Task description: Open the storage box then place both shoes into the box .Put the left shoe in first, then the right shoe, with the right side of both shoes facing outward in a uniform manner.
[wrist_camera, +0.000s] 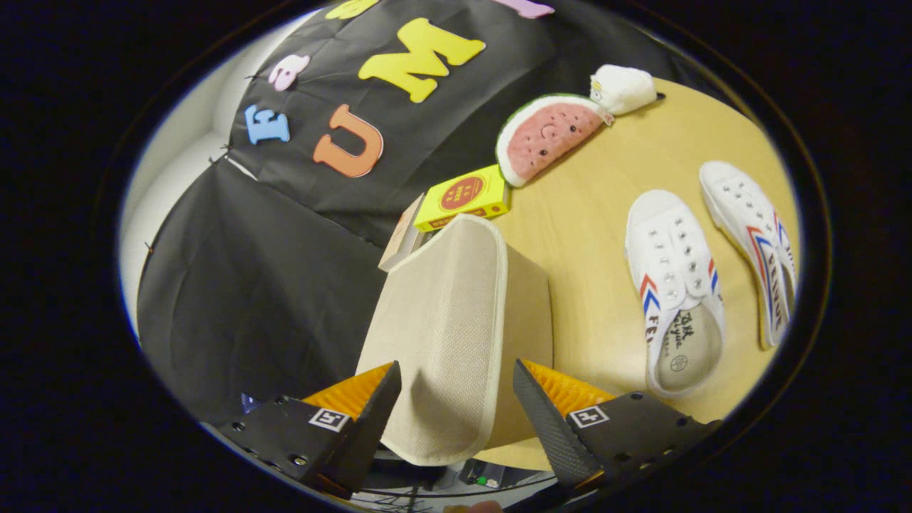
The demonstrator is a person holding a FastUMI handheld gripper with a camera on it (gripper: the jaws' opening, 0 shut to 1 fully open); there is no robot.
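Tabletop (613,299), gripper (456,399) wide around box lid (442,335)

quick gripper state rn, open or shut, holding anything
gripper: open, fingers either side of the beige fabric storage box lid flap, not pressing on it.
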